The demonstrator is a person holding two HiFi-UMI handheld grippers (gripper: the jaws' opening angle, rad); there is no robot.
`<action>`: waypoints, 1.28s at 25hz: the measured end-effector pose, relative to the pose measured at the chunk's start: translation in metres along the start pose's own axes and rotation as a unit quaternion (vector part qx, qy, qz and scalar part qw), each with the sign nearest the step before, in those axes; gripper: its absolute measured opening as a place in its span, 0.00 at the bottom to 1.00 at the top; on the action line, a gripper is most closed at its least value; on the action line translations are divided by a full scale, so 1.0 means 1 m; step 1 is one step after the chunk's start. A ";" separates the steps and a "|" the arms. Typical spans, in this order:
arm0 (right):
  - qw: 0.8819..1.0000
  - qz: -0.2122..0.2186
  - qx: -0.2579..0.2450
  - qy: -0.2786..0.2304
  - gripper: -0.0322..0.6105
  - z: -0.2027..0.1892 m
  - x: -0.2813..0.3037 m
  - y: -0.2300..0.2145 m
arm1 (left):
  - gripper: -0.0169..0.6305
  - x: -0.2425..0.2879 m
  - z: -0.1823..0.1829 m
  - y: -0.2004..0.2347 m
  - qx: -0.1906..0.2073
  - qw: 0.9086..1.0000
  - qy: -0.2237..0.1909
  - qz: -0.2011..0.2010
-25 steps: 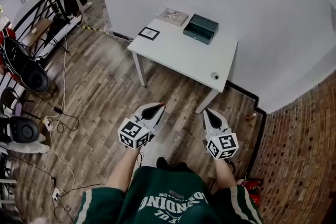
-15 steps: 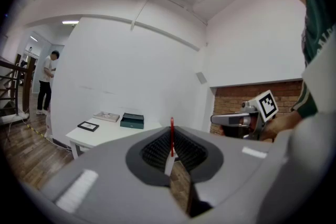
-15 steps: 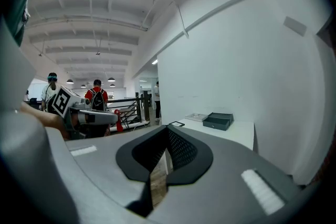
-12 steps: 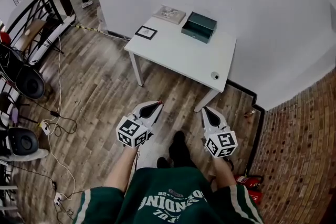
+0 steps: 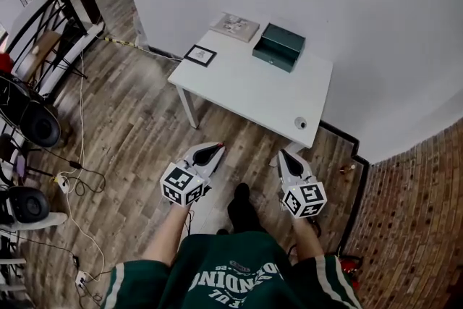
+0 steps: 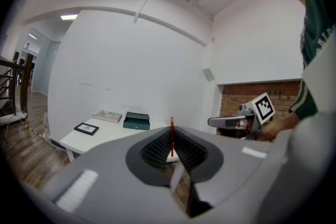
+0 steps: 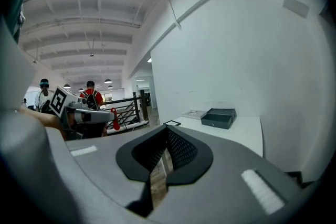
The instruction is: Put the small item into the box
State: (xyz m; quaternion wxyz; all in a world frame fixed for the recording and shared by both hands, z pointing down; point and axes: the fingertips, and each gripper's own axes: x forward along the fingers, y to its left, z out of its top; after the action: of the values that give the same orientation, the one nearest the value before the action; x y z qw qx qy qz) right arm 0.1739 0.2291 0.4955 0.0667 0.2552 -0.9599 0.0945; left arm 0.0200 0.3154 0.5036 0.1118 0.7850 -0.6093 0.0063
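Note:
A dark green box [image 5: 278, 47] stands at the far side of a white table [image 5: 253, 87], close to the wall; it also shows as the box [image 6: 136, 120] and the box [image 7: 219, 117]. My left gripper [image 5: 217, 147] hangs above the floor in front of the table, shut on a small flat red item [image 6: 171, 136] that sticks up from its tips. The red item [image 7: 115, 118] also shows from the side. My right gripper [image 5: 283, 153] hangs beside it, shut and empty. A small round white object [image 5: 300, 123] lies near the table's front right corner.
A black picture frame [image 5: 200, 54] and a flat book [image 5: 235, 27] lie on the table's left part. Cables [image 5: 79, 177] and black stands [image 5: 36, 119] clutter the wooden floor at left, beside a railing [image 5: 43, 11]. A white wall backs the table, with brick floor [image 5: 419, 213] at right.
I have stepped nearer to the table, one shoe now forward between the grippers. Both grippers hold the same pose. The person at the far left has left the view.

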 end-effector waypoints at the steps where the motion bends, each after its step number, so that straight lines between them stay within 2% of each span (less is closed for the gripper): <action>1: 1.000 0.002 0.003 0.000 0.05 0.003 0.011 -0.008 | 0.12 0.010 0.003 0.008 0.000 1.000 0.001 0.002; 12: 1.000 0.016 0.005 -0.007 0.05 0.050 0.127 -0.108 | 0.12 0.125 0.046 0.083 -0.001 1.000 0.003 0.022; 20: 1.000 0.017 0.011 -0.014 0.05 0.070 0.167 -0.150 | 0.12 0.177 0.063 0.108 0.008 1.000 0.014 0.019; 32: 0.999 -0.033 0.029 -0.008 0.05 0.067 0.213 -0.191 | 0.12 0.261 0.068 0.155 0.005 0.999 0.028 -0.046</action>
State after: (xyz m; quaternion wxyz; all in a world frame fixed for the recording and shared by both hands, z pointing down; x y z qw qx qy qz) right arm 0.0813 -0.0501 0.4961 0.0544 0.2896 -0.9482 0.1183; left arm -0.0699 0.0174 0.5015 0.1248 0.8123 -0.5691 0.0262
